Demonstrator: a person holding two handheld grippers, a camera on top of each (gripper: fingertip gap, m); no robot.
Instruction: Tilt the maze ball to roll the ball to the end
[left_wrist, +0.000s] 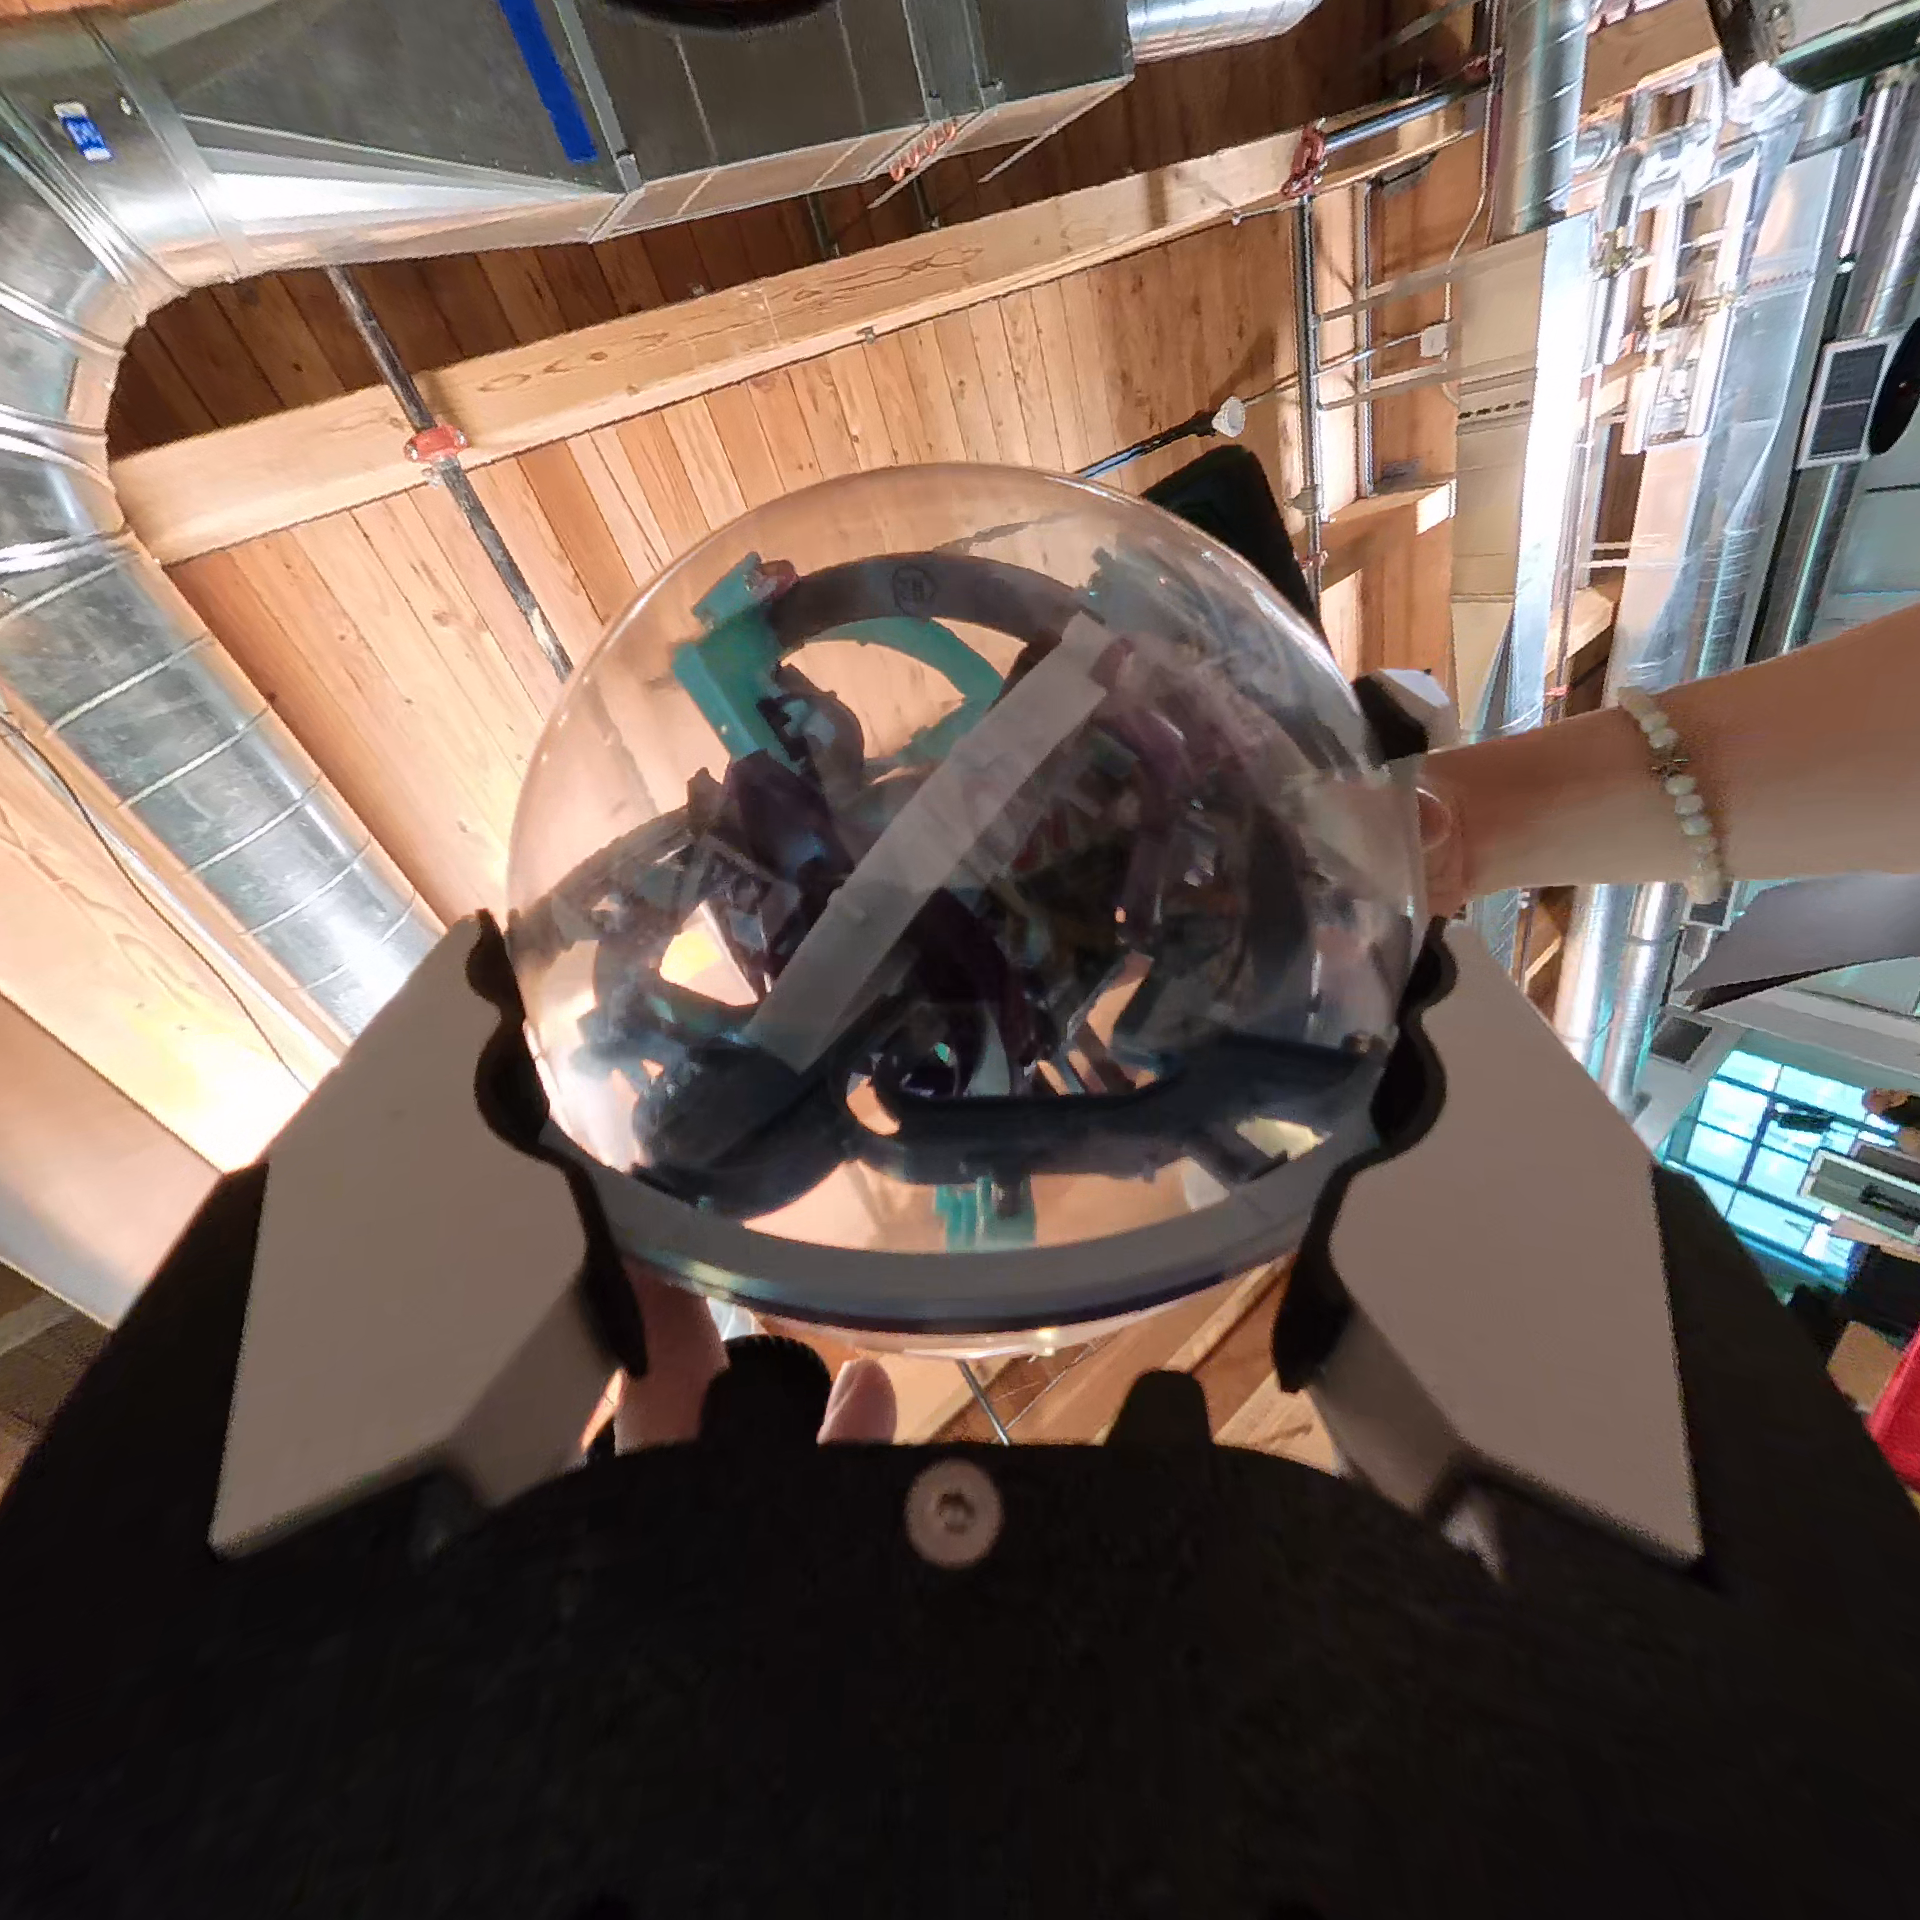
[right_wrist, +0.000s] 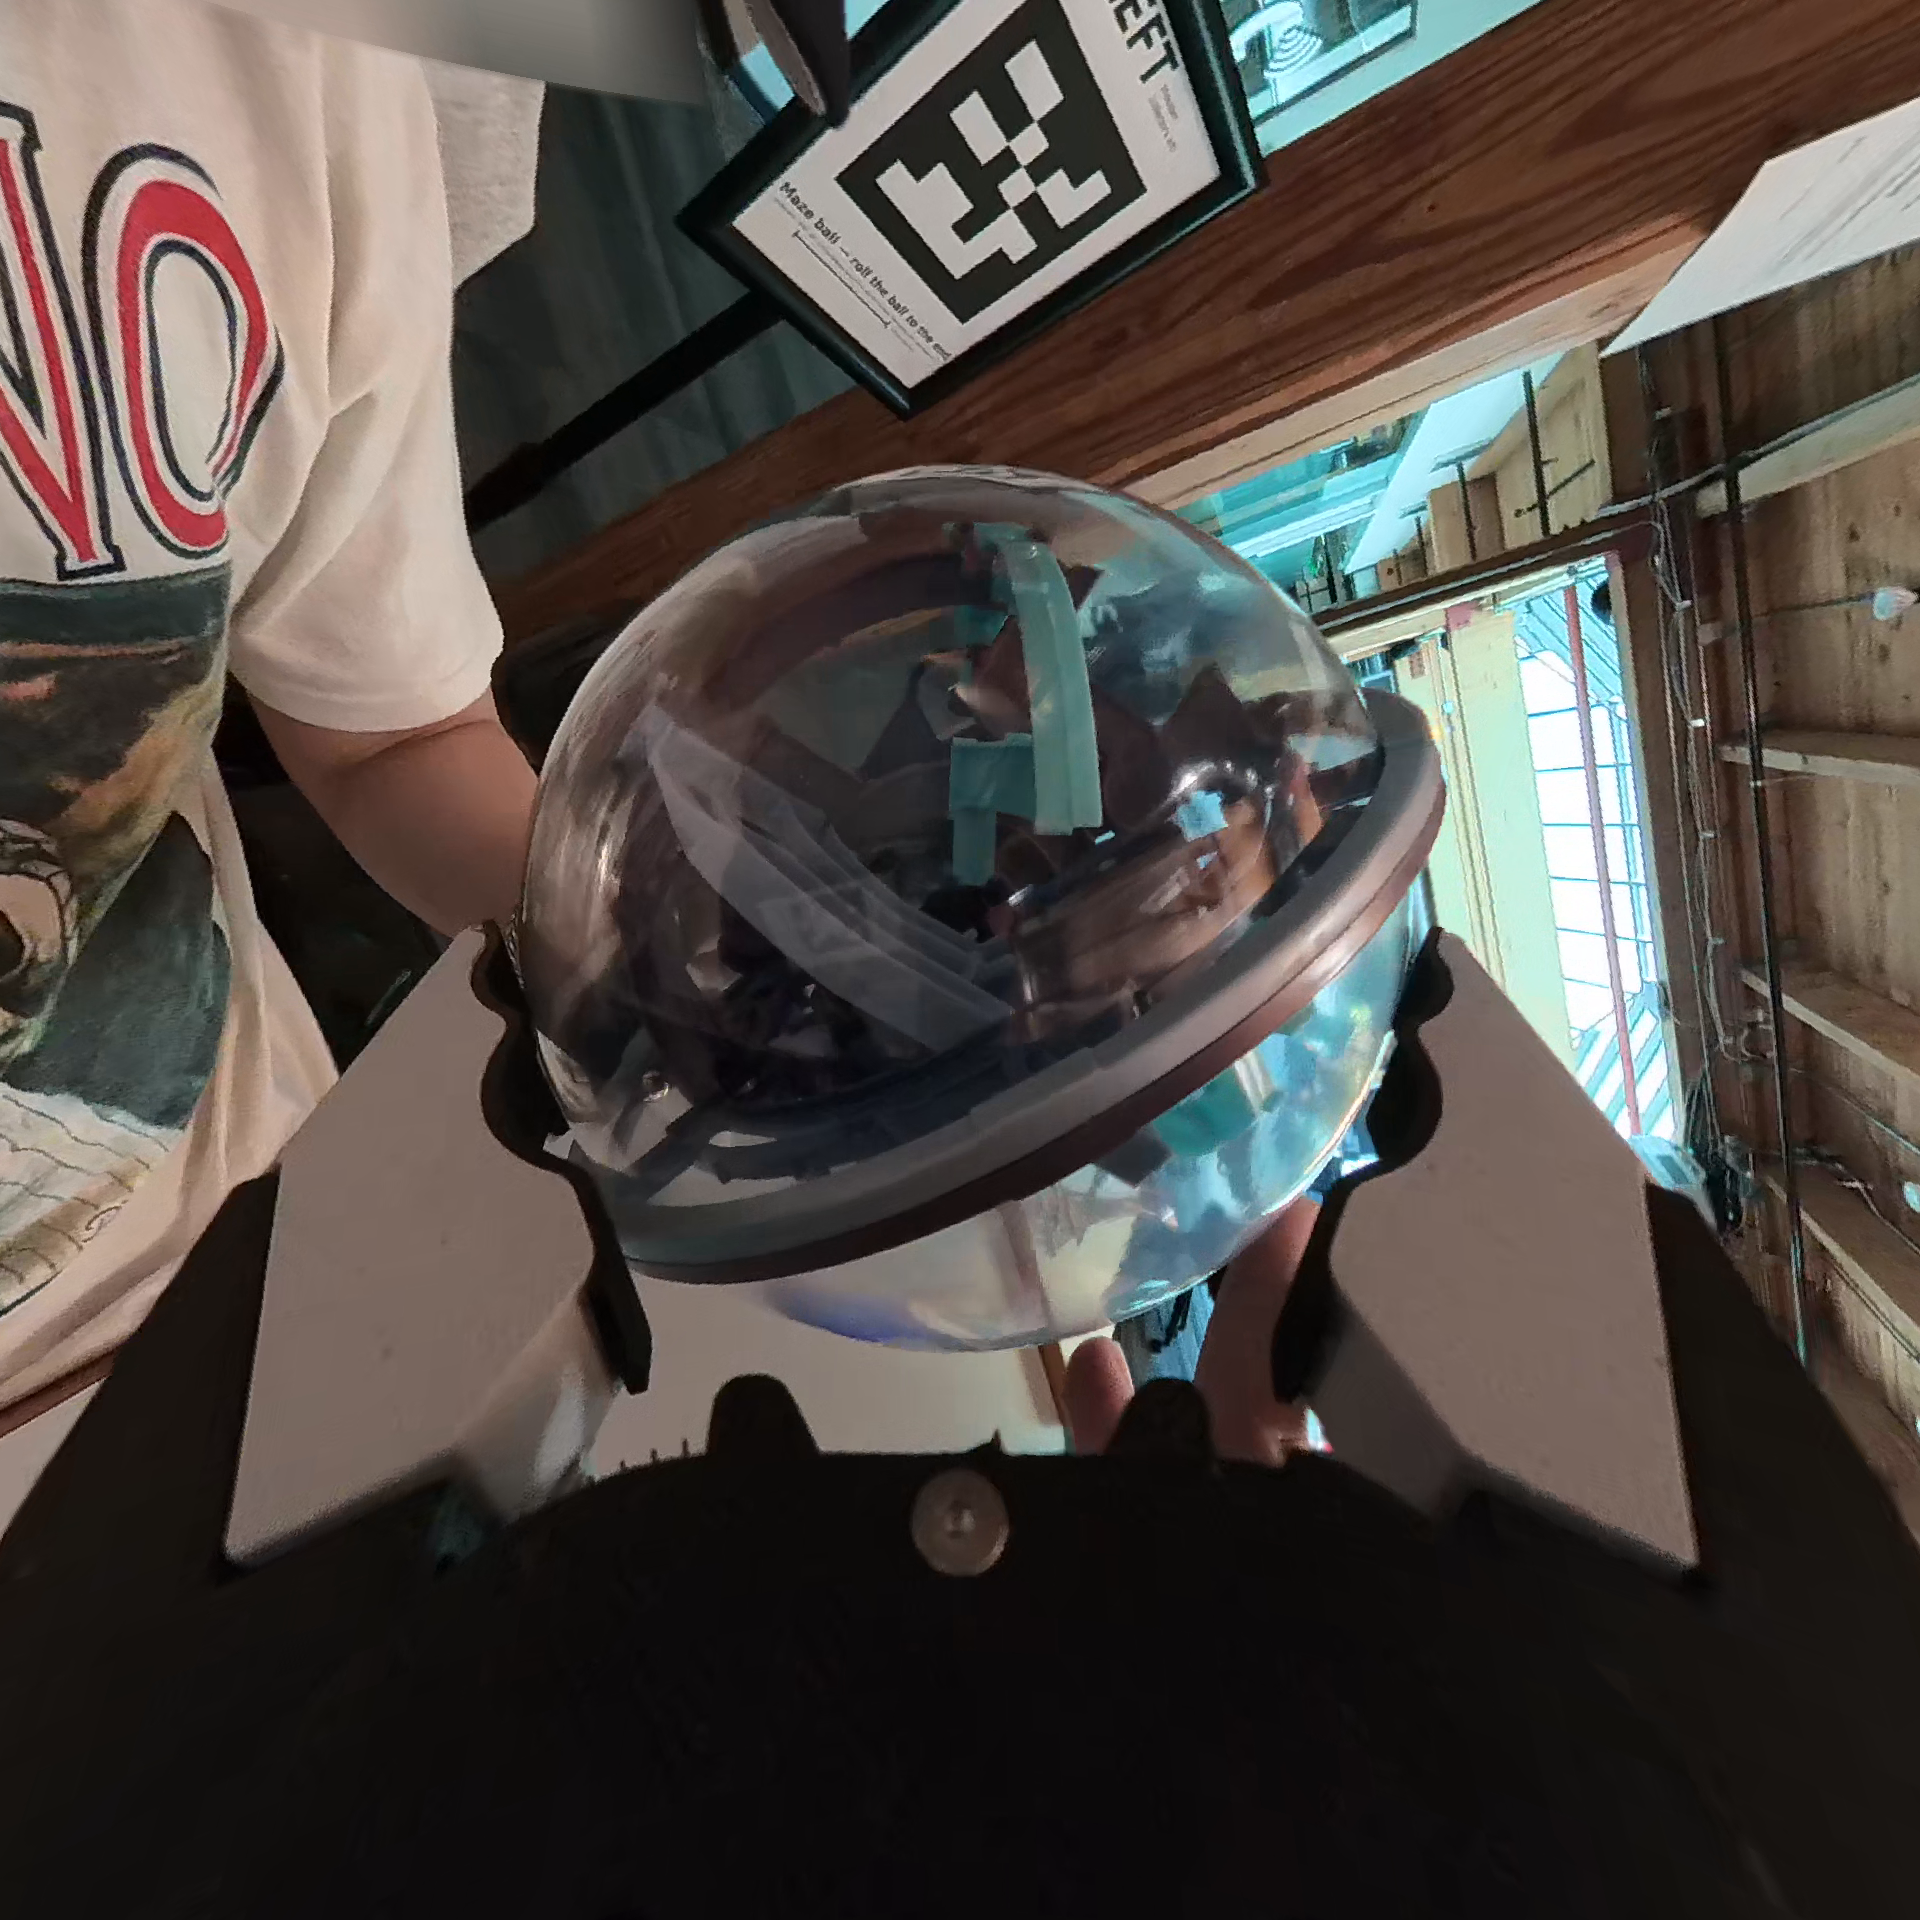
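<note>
The maze ball (left_wrist: 956, 883) is a clear plastic sphere with teal, purple and grey tracks inside and a dark band around its middle. It is held up in the air, tilted. My left gripper (left_wrist: 961, 966) is shut on it, one finger on each side. My right gripper (right_wrist: 961, 971) is shut on the same maze ball (right_wrist: 935, 883) from another side. Part of the right gripper (left_wrist: 1392, 717) shows behind the sphere in the left wrist view, with a hand (left_wrist: 1558, 800) wearing a bead bracelet. I cannot pick out the small ball among the tracks.
The left wrist view looks up at a wooden plank ceiling (left_wrist: 831, 416) with metal ducts (left_wrist: 208, 727). The right wrist view shows a person's white printed T-shirt (right_wrist: 156, 520) and arm (right_wrist: 395, 758) at the left, a black-framed marker card (right_wrist: 987, 177) and wooden shelving (right_wrist: 1818, 831).
</note>
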